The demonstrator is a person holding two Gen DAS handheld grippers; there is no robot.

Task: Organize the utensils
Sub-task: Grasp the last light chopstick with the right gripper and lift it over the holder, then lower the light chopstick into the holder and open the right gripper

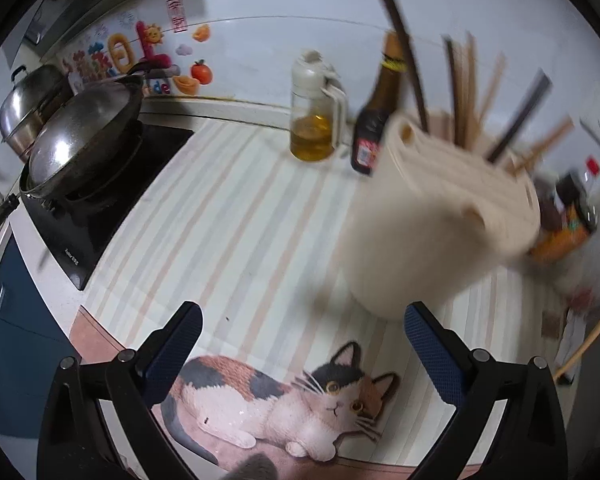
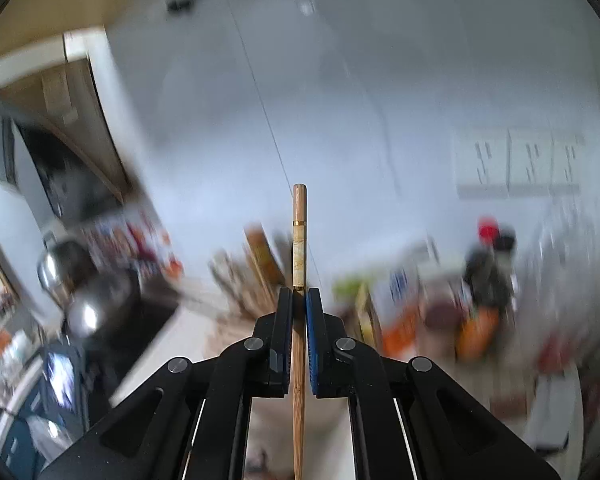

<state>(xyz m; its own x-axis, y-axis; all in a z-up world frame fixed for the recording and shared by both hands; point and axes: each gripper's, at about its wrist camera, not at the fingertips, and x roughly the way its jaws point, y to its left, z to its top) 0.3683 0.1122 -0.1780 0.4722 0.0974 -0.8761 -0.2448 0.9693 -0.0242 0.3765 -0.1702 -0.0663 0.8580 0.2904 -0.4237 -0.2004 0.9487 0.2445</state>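
Bamboo chopstick [image 2: 299, 240] stands upright, clamped in the right hand-held gripper [image 2: 299, 300], above the tabletop [image 1: 228, 216]. The left hand-held gripper [image 1: 300, 320] hangs released near the cream holder [image 1: 440, 216]. A thin grip could let it pivot and miss the holder.

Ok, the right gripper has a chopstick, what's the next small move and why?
Probably carry the chopstick, clamped upright in the right gripper, over the cream utensil holder and lower it in; other chopsticks already stand there, and the left gripper is open.
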